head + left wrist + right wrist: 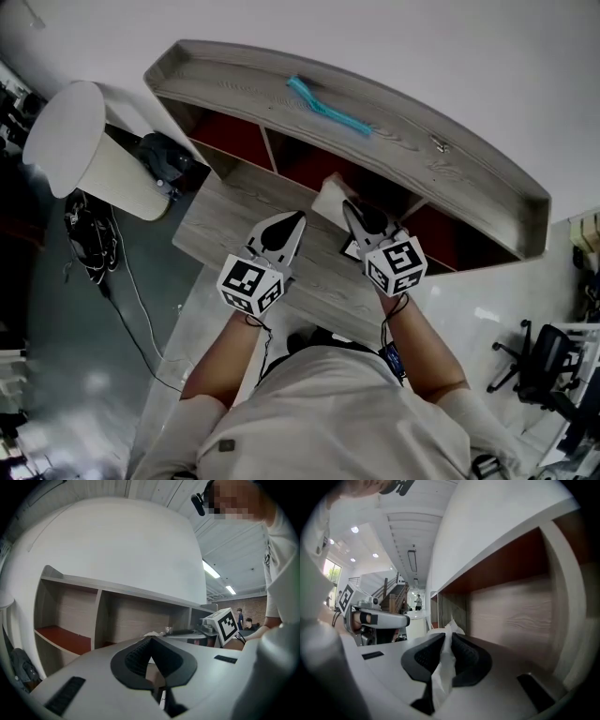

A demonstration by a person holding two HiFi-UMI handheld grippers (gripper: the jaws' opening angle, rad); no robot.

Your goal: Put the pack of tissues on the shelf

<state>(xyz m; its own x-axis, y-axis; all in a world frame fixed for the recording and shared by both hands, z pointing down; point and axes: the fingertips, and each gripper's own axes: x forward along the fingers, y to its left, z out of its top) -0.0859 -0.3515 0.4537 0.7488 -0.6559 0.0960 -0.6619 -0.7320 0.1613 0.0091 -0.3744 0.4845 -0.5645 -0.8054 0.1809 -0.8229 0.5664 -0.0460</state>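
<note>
While at the shelf (394, 141), tissue pack (442, 667) within right hand-held gripper (446, 637).

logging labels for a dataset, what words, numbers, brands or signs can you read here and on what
No words, numbers or brands can be read in any view.
Left gripper's cube: black-and-white square marker patterns only, no letters.
Right gripper's cube: the same, patterns only.
Pack of tissues: plain white as far as it shows, no print visible.
</note>
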